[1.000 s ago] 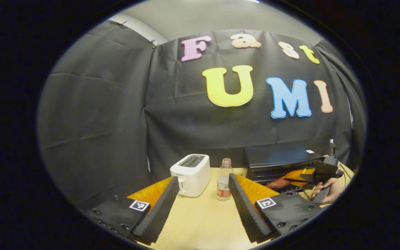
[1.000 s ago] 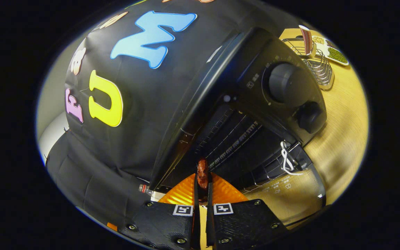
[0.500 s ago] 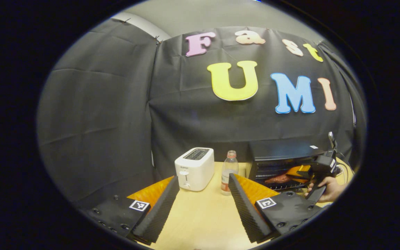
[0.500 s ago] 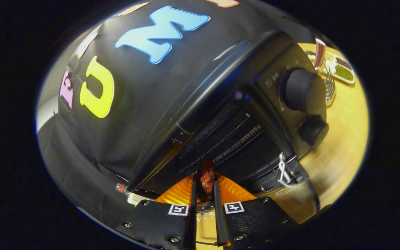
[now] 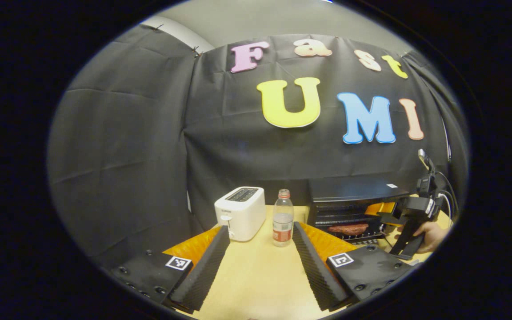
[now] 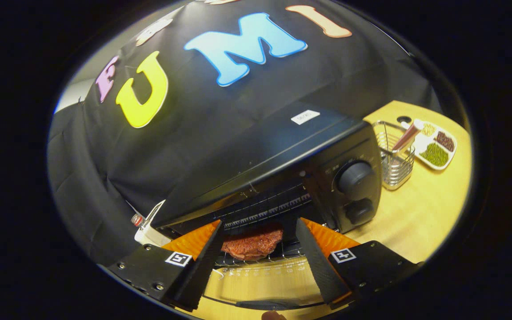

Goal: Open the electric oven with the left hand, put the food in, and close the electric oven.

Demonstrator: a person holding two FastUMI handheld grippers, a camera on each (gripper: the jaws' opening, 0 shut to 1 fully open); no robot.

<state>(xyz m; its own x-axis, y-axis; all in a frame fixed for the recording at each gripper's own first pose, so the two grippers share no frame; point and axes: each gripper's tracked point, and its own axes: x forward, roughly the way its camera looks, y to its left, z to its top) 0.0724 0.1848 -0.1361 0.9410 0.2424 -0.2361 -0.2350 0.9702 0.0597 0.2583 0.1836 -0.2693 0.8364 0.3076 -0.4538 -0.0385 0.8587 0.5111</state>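
Note:
The black electric oven [image 6: 282, 146] stands with its glass door [image 6: 260, 284] folded down toward me. A reddish-brown piece of food [image 6: 252, 242] lies on the wire rack inside. My right gripper [image 6: 256, 260] is open just in front of the oven mouth, its fingers apart on either side of the food and not touching it. In the left gripper view, the oven [image 5: 354, 195] is at the right with the food [image 5: 348, 229] on its rack, and a hand [image 5: 431, 235] holds the right gripper [image 5: 382, 213] beside it. My left gripper [image 5: 260, 266] hangs open over the table, holding nothing.
A white toaster [image 5: 239, 212] and a clear bottle [image 5: 282, 218] stand on the wooden table [image 5: 256, 284] left of the oven. Right of the oven are a wire basket [image 6: 394, 155] and a white divided tray [image 6: 434, 144]. Two knobs [image 6: 354, 177] sit on the oven's front.
The right gripper went from shut on the food to open, leaving it on the oven rack, then drew back and levelled out. The left gripper barely shifted.

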